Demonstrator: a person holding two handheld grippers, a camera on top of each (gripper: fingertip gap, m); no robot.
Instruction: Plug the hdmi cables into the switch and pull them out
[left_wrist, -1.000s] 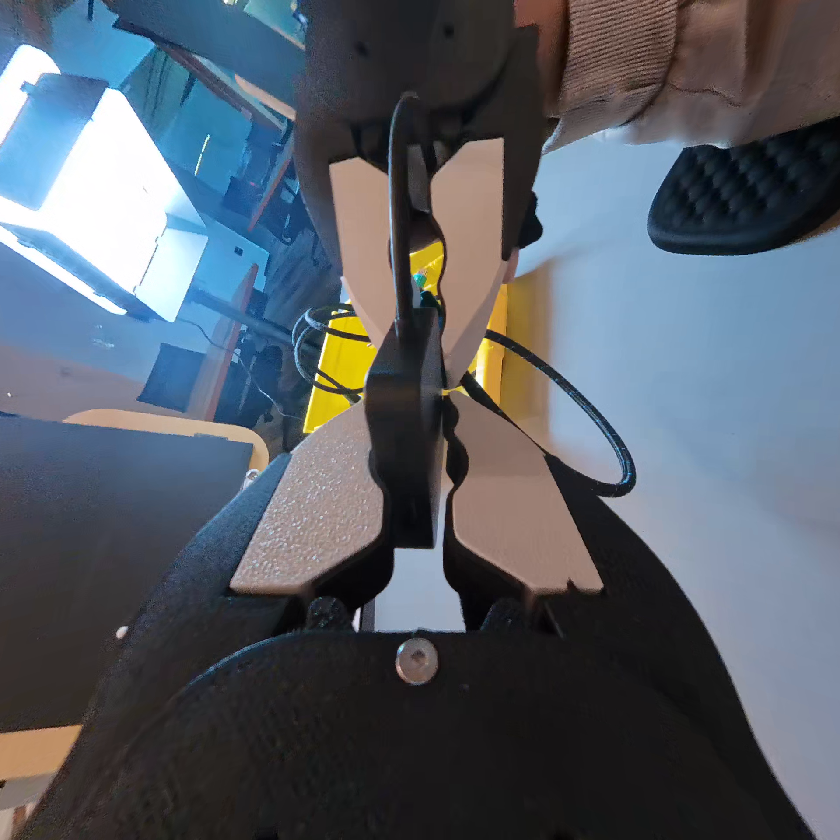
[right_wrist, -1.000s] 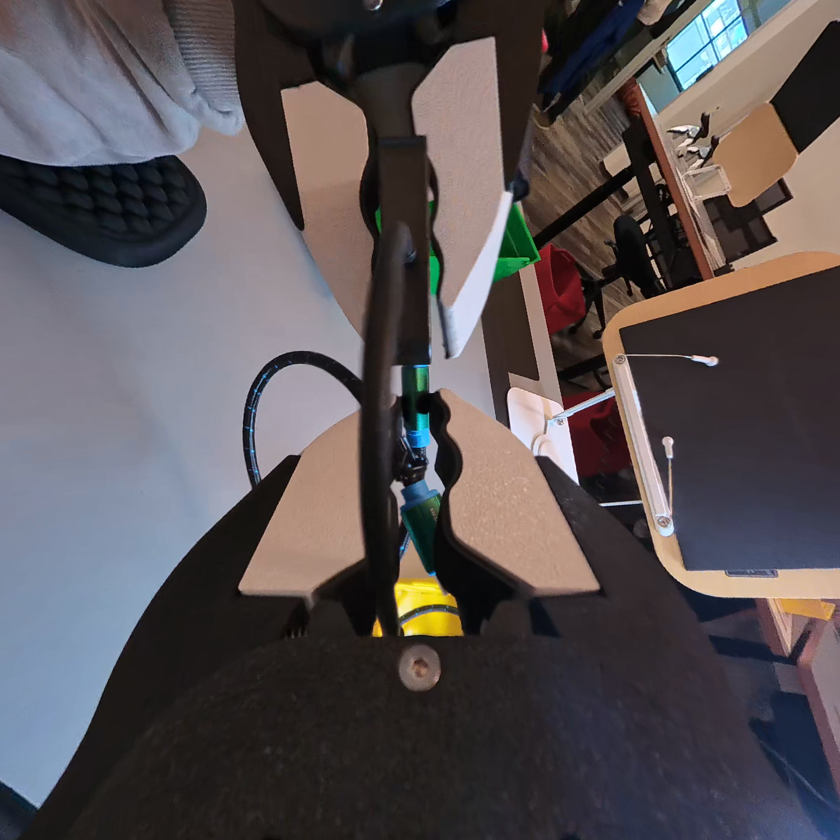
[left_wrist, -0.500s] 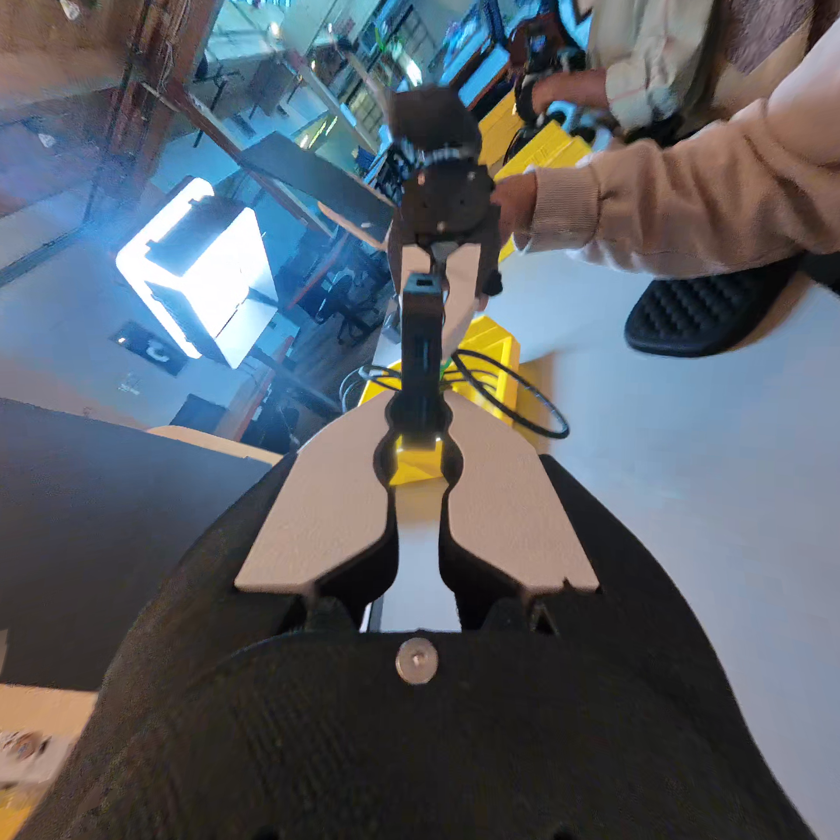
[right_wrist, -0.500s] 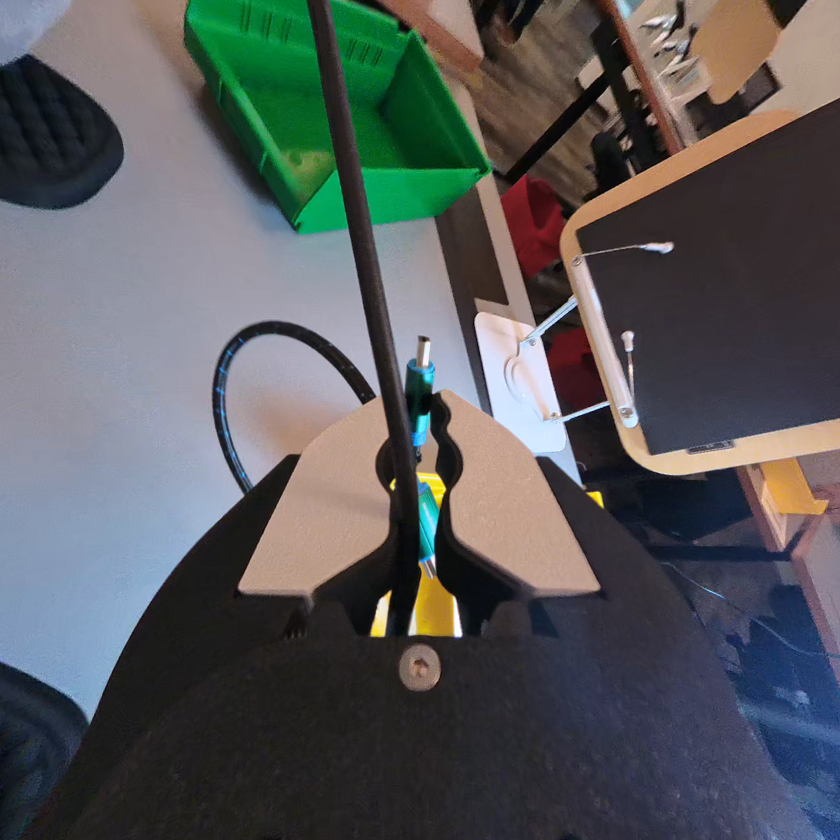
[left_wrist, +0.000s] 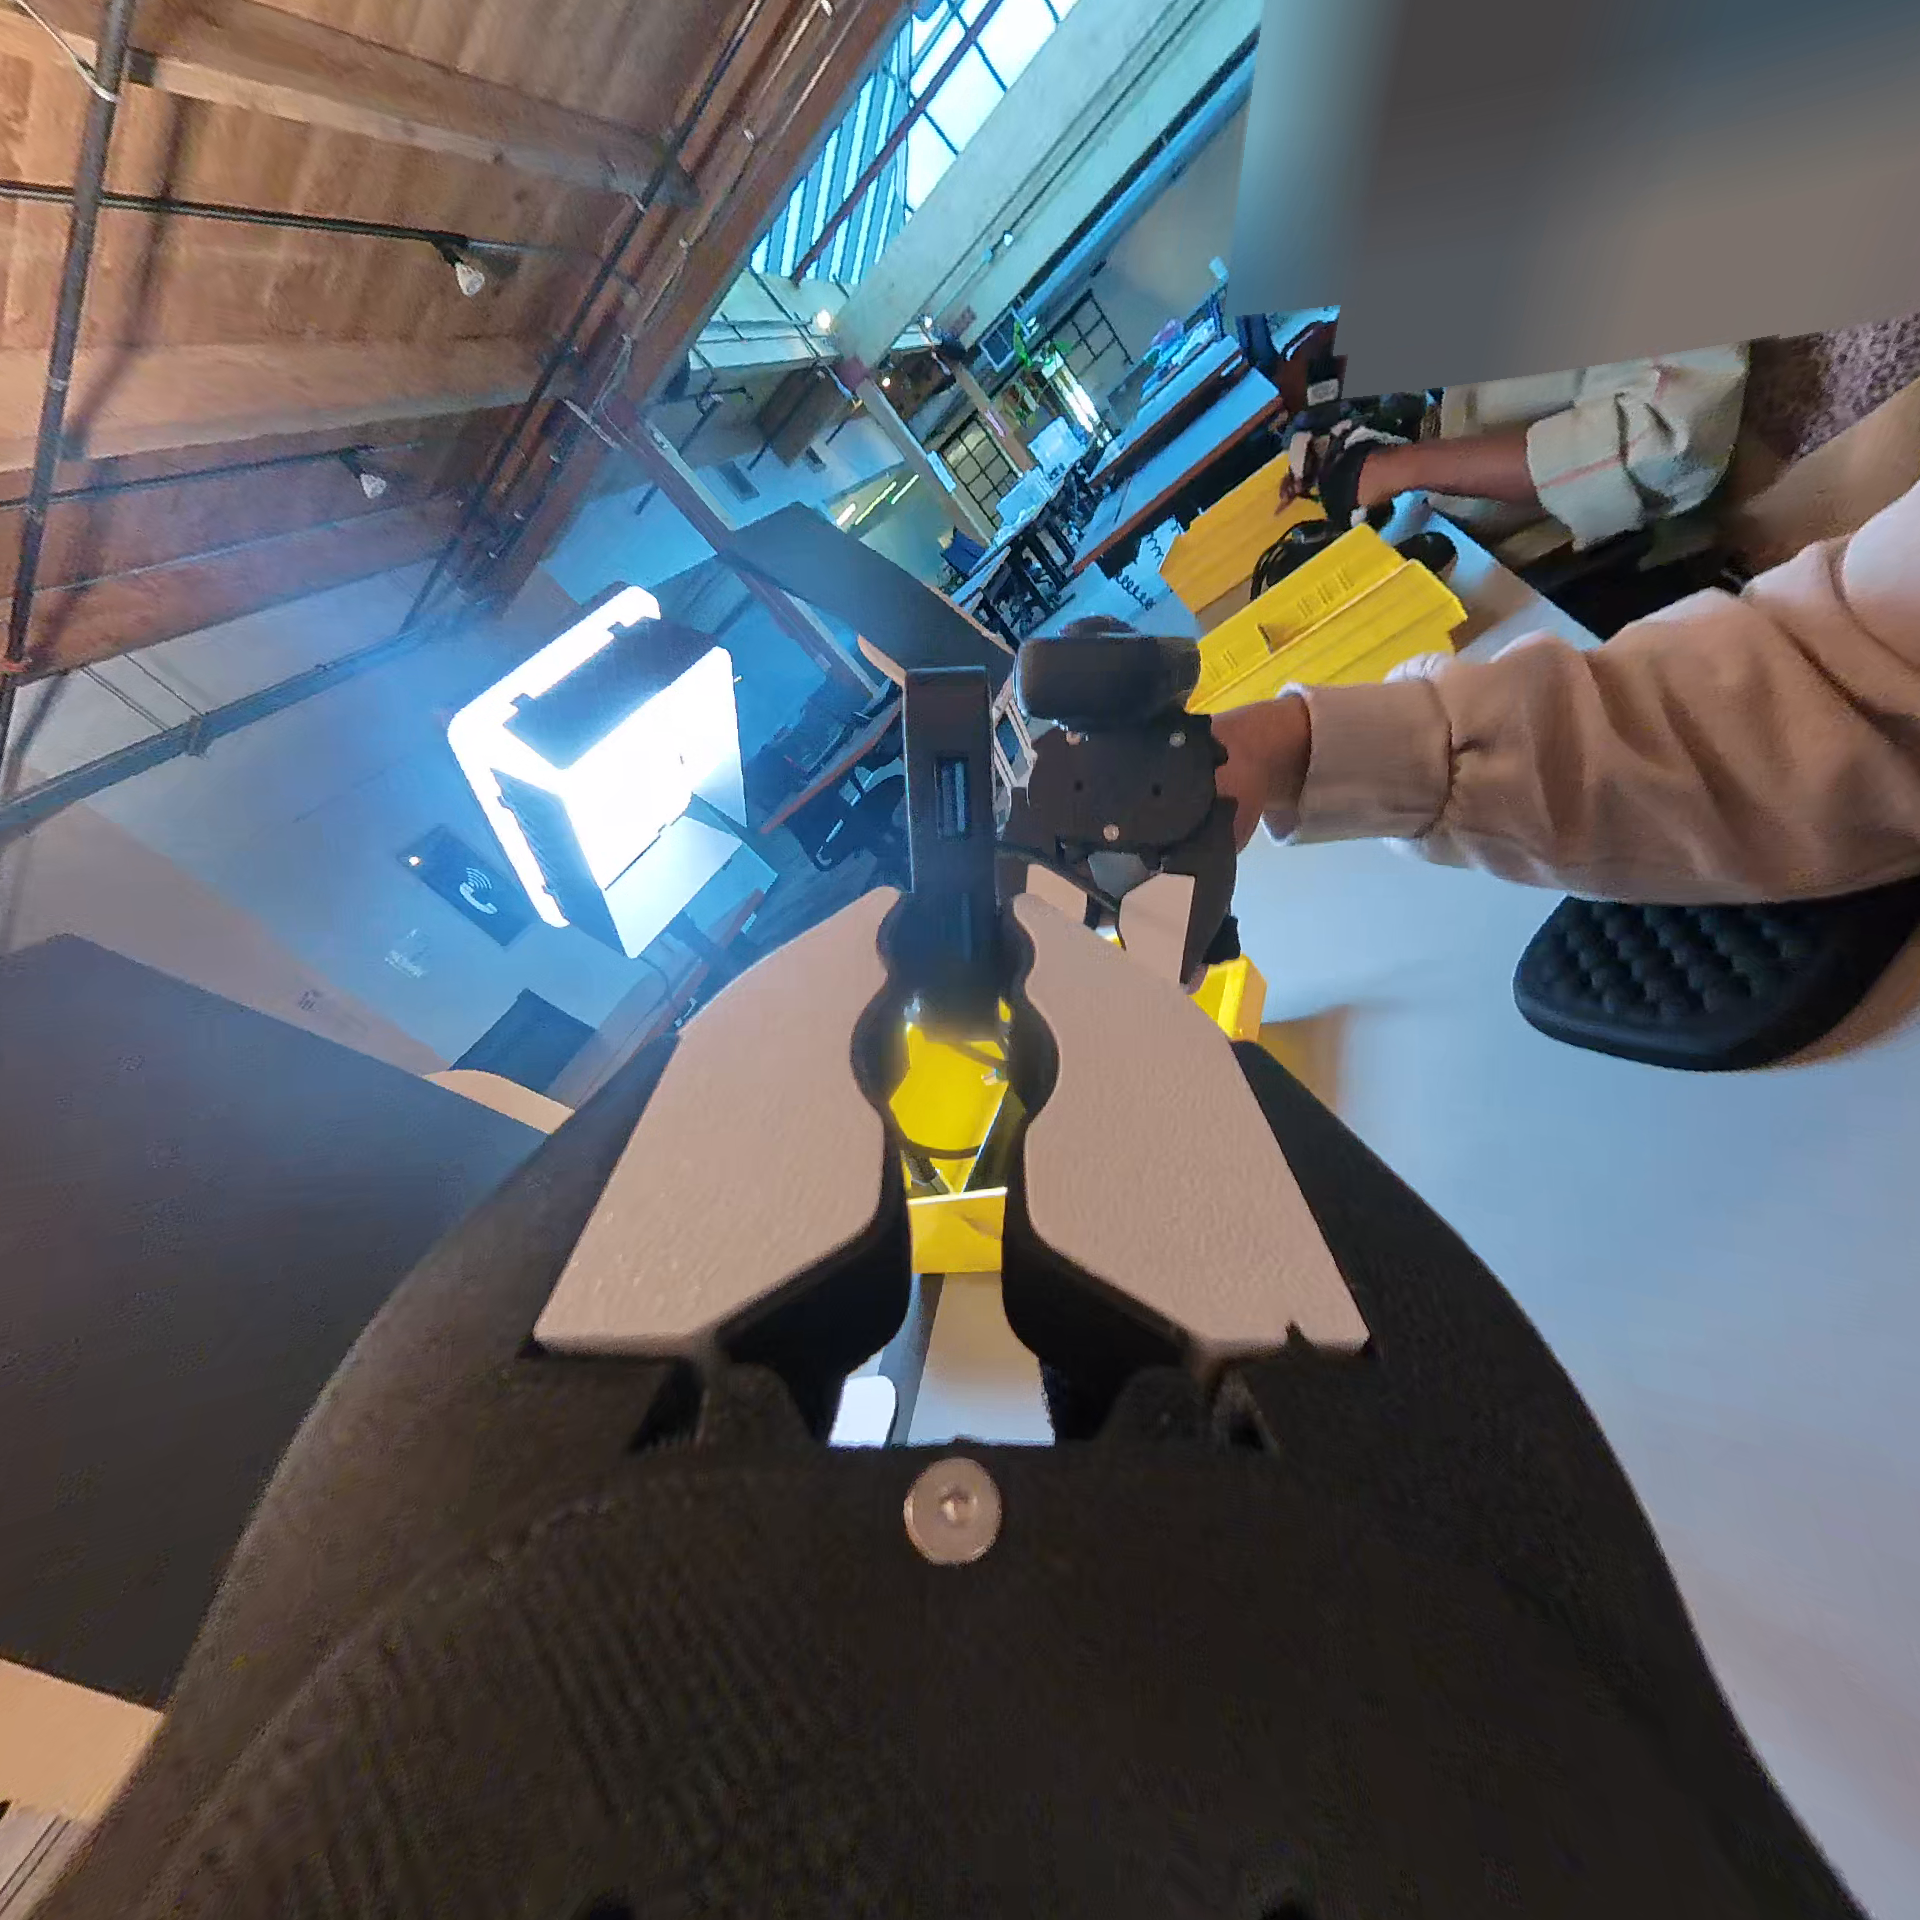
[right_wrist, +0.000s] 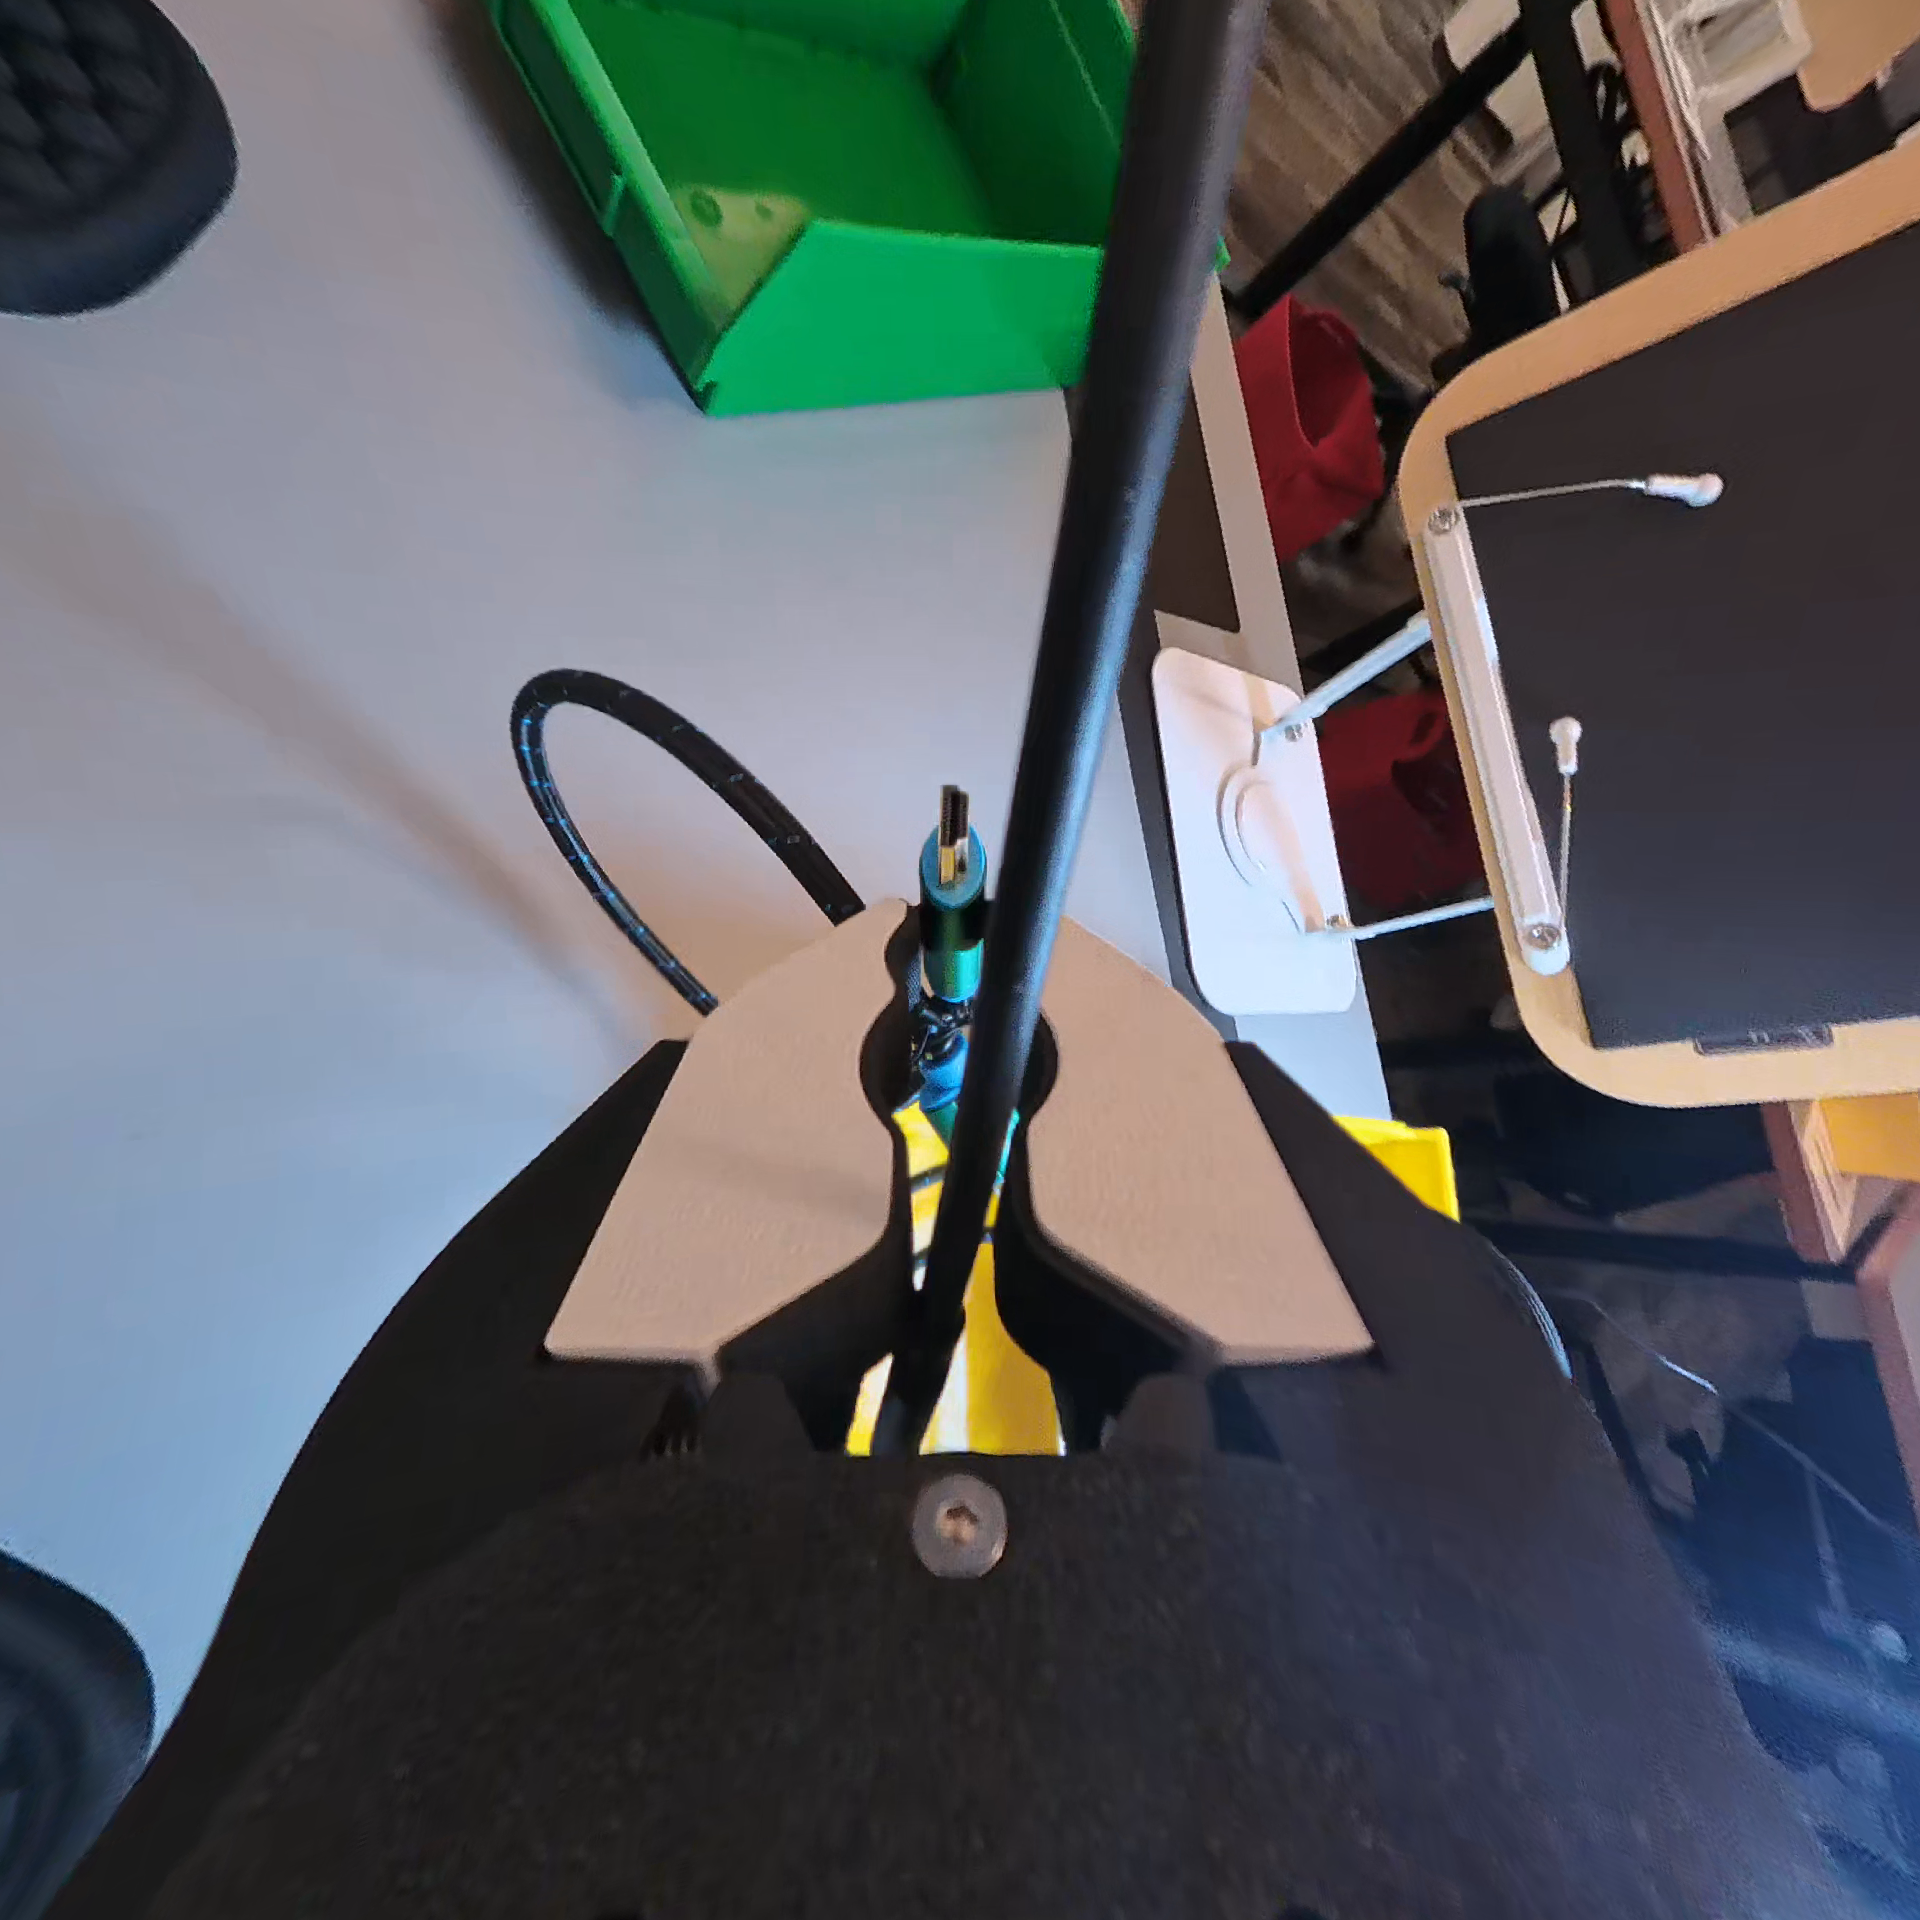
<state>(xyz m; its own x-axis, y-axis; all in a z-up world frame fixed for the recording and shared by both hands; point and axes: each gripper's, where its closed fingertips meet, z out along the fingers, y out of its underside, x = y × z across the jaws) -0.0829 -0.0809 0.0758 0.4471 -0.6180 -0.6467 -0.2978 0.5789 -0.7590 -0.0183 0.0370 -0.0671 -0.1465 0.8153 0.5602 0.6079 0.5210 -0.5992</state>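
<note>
2 tools (left_wrist: 951, 940) (right_wrist: 951, 935) apart: left pinches switch (left_wrist: 948, 790), right HDMI plug (right_wrist: 951, 873).

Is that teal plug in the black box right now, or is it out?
Out. The teal plug sits pinched in the right gripper with its metal tip bare, while the black box is held apart in the left gripper.

Open table ahead of the plug, one cable crossing

The white table (right_wrist: 343, 582) lies bare ahead of the right gripper (right_wrist: 956, 935); a thick black cable (right_wrist: 1122, 520) slants across its front, and a green bin (right_wrist: 894, 332) stands farther off.
</note>
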